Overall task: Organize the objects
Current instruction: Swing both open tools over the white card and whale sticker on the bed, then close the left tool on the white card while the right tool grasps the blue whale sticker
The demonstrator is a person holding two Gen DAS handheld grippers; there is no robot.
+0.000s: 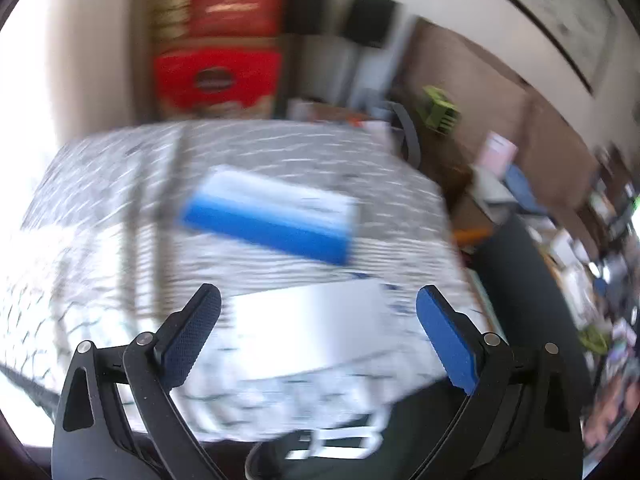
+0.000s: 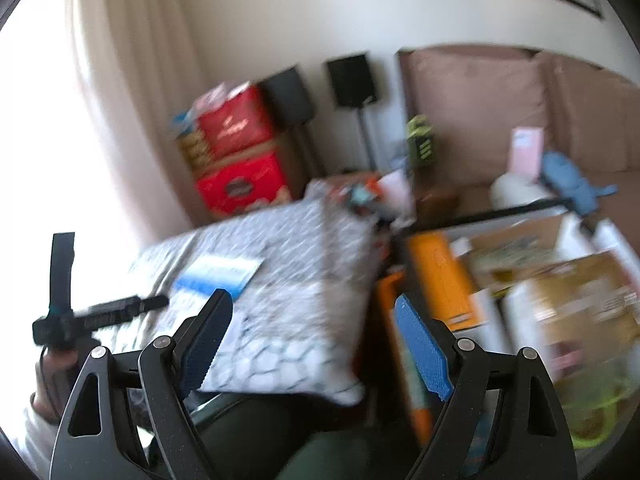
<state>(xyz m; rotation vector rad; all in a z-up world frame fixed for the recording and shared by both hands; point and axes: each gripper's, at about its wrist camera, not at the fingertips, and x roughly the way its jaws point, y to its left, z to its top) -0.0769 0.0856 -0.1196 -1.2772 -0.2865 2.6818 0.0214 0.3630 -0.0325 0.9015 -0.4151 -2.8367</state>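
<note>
1. Table: covered by a grey-and-white patterned cloth (image 1: 280, 148). Both views are motion-blurred.
2. Bin at the right of the table (image 2: 520, 216): holds an orange box (image 2: 444, 280), a tan printed package (image 2: 580, 300) and white items, packed close together.
3. Blue-and-white box (image 1: 272, 216): lies flat mid-table, long side tilted, bare cloth on every side of it.
4. White flat item (image 1: 316, 332): lies near the table's close edge, just beside the box and apart from it.
5. Left gripper (image 1: 318, 324): jaws spread wide, holding nothing; the white item shows between the fingers, whether touched cannot be told.
6. Right gripper (image 2: 316, 336): jaws wide apart, empty, over the table's right edge.
</note>
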